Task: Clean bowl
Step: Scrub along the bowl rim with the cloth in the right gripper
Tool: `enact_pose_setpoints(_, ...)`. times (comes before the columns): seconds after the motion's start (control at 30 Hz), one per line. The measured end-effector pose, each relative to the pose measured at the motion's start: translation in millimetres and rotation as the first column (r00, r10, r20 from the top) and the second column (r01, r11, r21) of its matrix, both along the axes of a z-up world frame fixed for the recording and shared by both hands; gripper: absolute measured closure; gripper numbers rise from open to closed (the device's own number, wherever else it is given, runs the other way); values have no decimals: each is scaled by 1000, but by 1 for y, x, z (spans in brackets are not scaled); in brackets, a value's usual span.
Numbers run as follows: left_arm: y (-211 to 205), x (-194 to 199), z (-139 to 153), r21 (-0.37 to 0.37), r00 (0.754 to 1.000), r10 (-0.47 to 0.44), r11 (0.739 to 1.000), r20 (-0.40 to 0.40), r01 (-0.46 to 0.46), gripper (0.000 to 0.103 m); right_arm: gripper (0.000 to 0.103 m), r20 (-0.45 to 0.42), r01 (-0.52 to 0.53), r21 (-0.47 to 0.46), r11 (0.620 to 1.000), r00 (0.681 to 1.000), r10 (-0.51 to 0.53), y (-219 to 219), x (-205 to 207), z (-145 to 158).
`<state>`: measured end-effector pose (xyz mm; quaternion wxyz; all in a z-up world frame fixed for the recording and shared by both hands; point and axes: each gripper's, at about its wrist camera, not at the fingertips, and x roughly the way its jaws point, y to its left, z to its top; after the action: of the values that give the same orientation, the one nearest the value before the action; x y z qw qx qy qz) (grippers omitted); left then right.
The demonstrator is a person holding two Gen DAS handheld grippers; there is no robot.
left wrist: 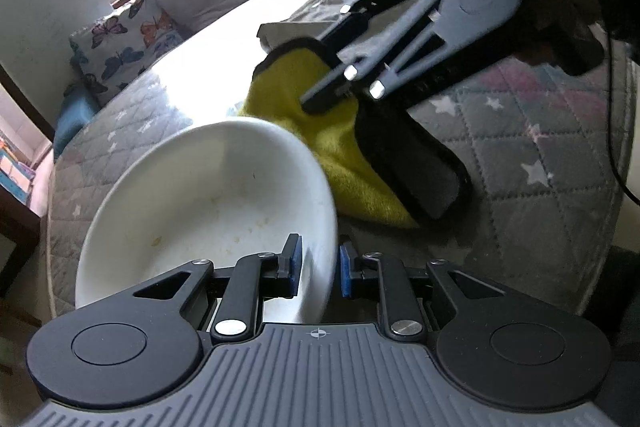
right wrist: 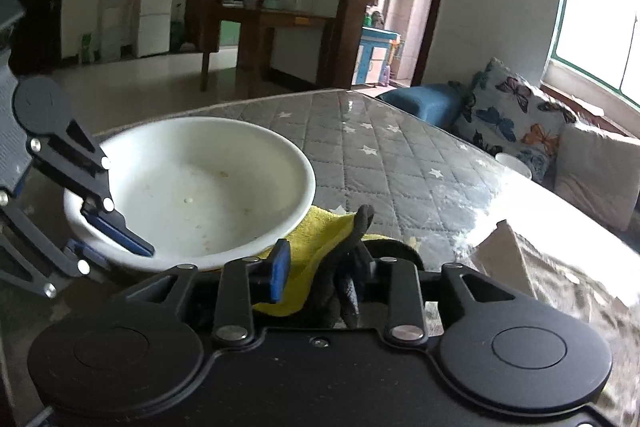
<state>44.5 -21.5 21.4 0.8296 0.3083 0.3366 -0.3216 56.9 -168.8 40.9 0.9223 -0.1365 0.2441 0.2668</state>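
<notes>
White bowl [left wrist: 208, 211] tilted, food specks inside, rim touching yellow black-edged cloth [left wrist: 352, 163] on quilted table.

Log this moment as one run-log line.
task: clean bowl | left gripper: shut on bowl rim | right gripper: cloth between jaws | bowl: crumbs inside

Right gripper [right wrist: 320, 267]: right pad hidden behind bunched cloth [right wrist: 316, 243] | bowl [right wrist: 192, 183]: near rim blurred, base covered by cloth edge | small white cup [right wrist: 514, 163]: partly hidden past table edge [right wrist: 400, 155] | left gripper [left wrist: 318, 269]: body cut by frame bottom
</notes>
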Motion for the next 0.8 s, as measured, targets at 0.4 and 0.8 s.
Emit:
enact_pose_setpoints(0.4,-16,6,-1,32,999,38,999,26,-39,83,48,-123,12,50,999,992,-6,-1,11,-14)
enact_pose_setpoints(0.8,-30,17,-2,36,998,60,997,18,-61,82,62,-85,-1,-27,1000,996,-1,18,5,-29)
